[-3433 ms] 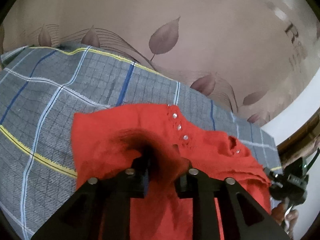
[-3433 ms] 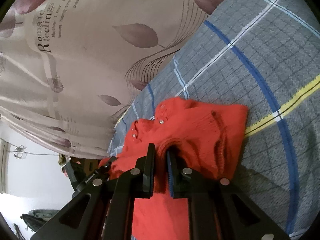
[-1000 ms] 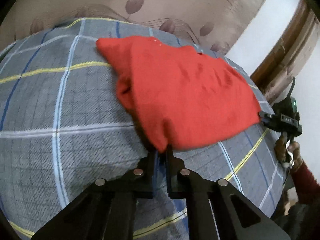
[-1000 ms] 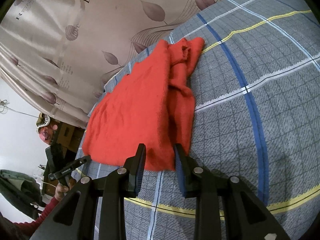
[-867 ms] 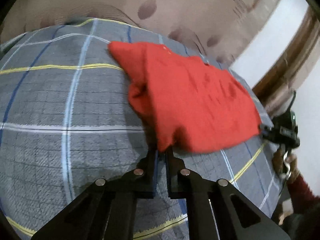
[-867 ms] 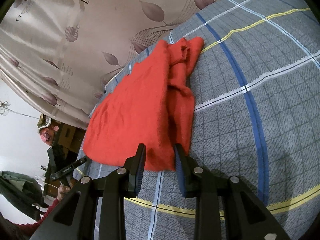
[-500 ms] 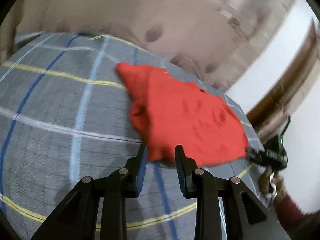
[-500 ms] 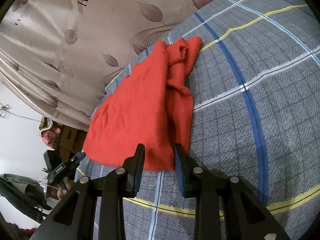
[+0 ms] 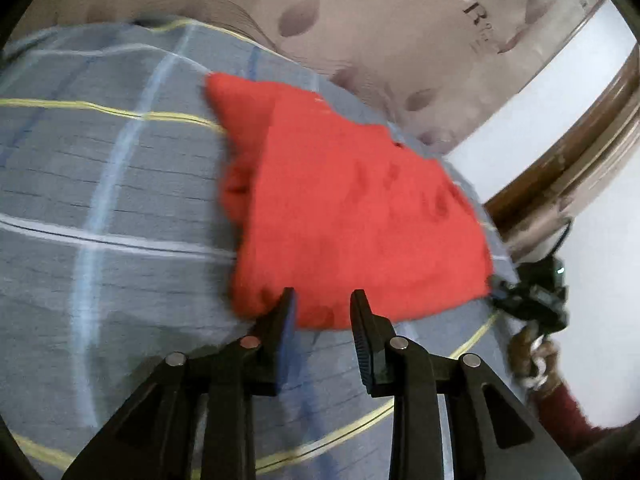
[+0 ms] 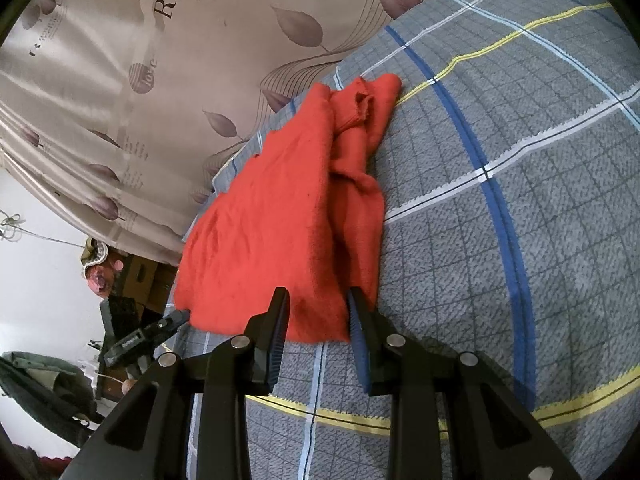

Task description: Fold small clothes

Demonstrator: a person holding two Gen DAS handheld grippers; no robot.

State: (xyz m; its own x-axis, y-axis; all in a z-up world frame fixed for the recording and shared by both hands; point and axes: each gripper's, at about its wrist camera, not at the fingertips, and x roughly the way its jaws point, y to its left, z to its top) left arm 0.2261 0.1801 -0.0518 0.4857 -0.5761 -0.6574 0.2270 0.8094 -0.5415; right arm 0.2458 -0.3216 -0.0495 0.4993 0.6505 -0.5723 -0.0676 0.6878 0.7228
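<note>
Item: red knit garment [image 9: 352, 216], lying folded on the plaid bed cover [image 10: 500, 240], its near hem just ahead of both sets of jaws.
Left gripper [image 9: 322, 312]: jaws parted, holding nothing.
Right gripper [image 10: 316, 314]: jaws parted, straddling the near corner, empty.
Handling, as I judge it: I take the loose sleeve bundle [image 10: 356, 148] next, pinching a single edge and laying it over flat.

Soft, even indoor light, with a brighter white wall [image 9: 532, 120] at the right. The left wrist view is smeared by motion blur; the right is sharp. Fisheye bending darkens both rims.
</note>
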